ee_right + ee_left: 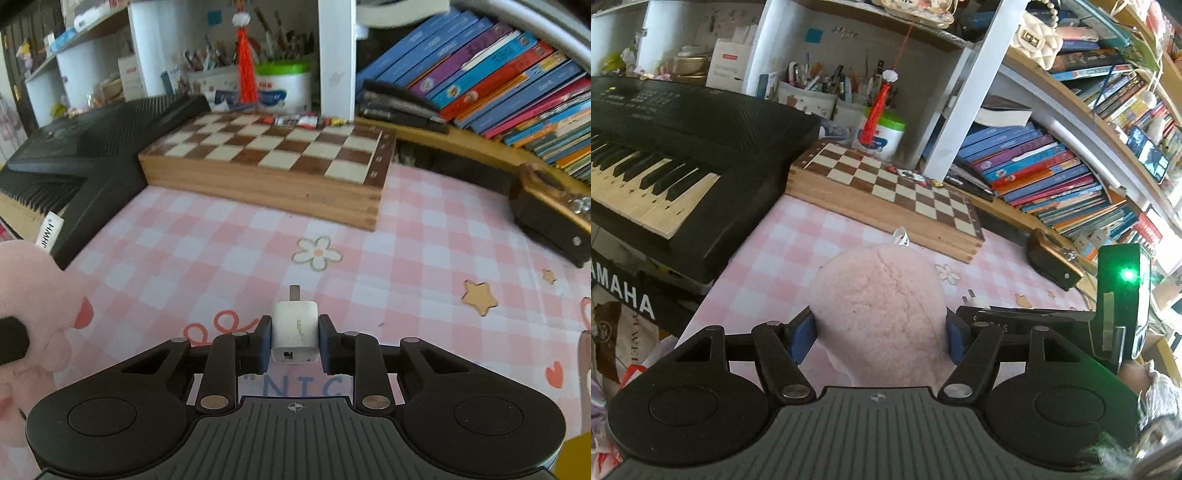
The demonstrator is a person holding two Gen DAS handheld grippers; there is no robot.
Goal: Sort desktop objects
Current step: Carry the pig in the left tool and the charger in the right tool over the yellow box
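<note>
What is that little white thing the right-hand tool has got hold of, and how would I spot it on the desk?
Start at the wooden chessboard at the back of the pink checked tablecloth, then come forward past the printed white flower. There the right gripper is shut on a small white charger plug, its metal prong pointing toward the board. It is the only hard white block there; the pink plush toy is soft.

A keyboard [676, 147] is seen at nine o'clock, touching a chessboard [886, 184] at twelve. Stacked books [1045, 173] are shelved at two o'clock; a pen pot [807, 94] is set behind.
</note>
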